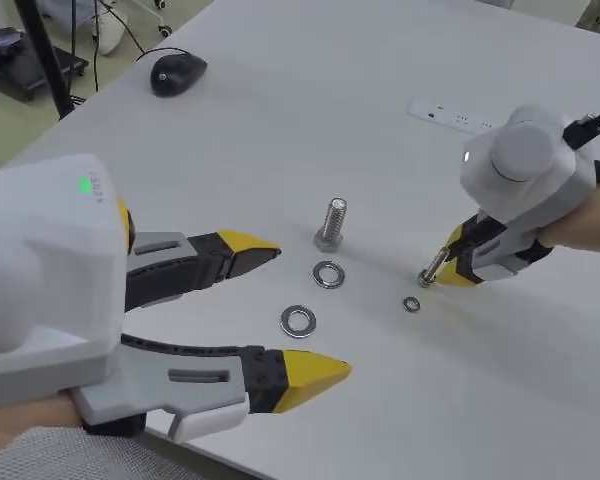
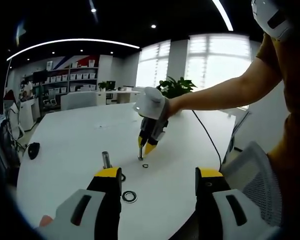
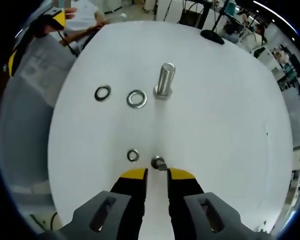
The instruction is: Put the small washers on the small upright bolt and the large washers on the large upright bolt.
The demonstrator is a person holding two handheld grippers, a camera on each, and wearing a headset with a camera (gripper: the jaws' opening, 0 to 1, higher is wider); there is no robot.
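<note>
The large bolt (image 1: 332, 223) stands upright mid-table, with two large washers (image 1: 328, 273) (image 1: 298, 321) lying flat in front of it. My left gripper (image 1: 314, 310) is open, its wide-spread jaws low over the nearer large washer and holding nothing. Farther right, my right gripper (image 1: 443, 265) is shut on the small bolt (image 1: 432, 268), which leans with its end on the table. A small washer (image 1: 411, 304) lies flat just beside that bolt. The right gripper view has the small bolt (image 3: 158, 162) at the jaw tips and the small washer (image 3: 133, 155) to its left.
A black mouse (image 1: 177, 72) sits at the far left of the white table (image 1: 280, 140). A white power strip (image 1: 450, 115) lies at the far right. The table's near edge runs just below my left gripper.
</note>
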